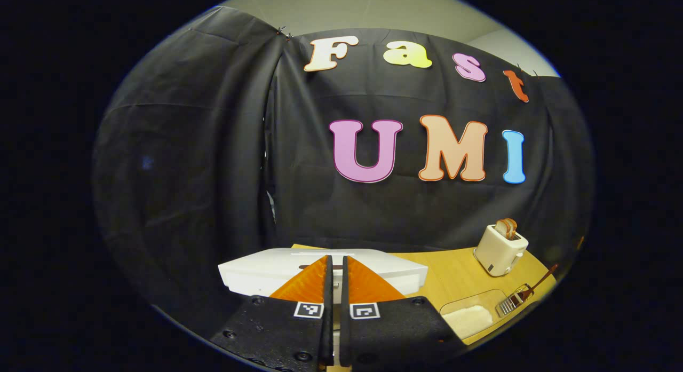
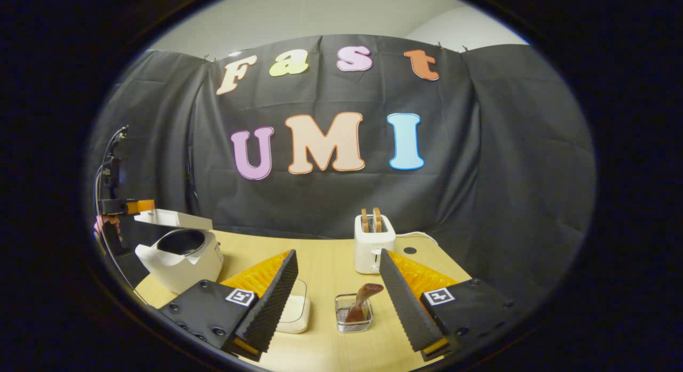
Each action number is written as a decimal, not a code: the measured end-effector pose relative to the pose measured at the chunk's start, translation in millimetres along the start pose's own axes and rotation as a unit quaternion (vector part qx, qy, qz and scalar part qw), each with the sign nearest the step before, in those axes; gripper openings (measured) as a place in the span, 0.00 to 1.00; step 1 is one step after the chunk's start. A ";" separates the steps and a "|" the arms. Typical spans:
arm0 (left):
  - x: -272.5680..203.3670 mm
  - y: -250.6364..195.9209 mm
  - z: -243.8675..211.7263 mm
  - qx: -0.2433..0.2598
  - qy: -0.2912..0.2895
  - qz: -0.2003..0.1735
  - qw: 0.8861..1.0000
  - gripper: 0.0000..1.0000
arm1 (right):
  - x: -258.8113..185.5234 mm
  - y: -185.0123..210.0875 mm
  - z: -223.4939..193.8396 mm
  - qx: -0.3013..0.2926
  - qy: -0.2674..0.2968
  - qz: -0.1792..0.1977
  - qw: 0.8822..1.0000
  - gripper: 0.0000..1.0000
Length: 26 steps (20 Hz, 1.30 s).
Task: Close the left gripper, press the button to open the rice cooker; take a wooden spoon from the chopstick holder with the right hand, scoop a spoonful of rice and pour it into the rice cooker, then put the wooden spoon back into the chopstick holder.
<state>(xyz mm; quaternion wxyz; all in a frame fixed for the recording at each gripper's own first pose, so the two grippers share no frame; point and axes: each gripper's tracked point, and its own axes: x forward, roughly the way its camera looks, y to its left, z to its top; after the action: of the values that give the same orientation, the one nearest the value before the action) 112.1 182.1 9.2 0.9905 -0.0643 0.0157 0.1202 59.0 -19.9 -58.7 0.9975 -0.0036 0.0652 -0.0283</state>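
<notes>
1. The left gripper (image 1: 334, 265) is clenched with nothing between its fingers, held just above the raised lid of the rice cooker (image 2: 181, 257).
2. The right gripper (image 2: 337, 278) is spread wide, holding nothing.
3. The wooden spoon (image 2: 363, 300) stands in the chopstick holder (image 2: 353, 314) on the table (image 2: 325, 260), between the right fingers' tips.
4. The rice container (image 1: 469, 314) lies near the toaster (image 2: 373, 244).

Glossy white plastic rice cooker (image 2: 181, 257) — wire-mesh metal chopstick holder (image 2: 353, 313), smooth wooden spoon (image 2: 363, 300), matt wood table (image 2: 325, 265).
</notes>
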 end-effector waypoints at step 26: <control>-54.6 22.3 -25.7 0.023 0.012 0.064 0.998 0.88 | 103.7 -47.8 -158.3 0.033 0.073 -0.010 0.997 0.98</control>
<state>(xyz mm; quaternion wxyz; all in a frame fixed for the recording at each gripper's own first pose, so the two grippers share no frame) 53.3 187.3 -16.5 0.9819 -0.0415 0.0346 0.1817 138.4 -74.0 -228.5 0.9893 0.0310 0.1364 -0.0409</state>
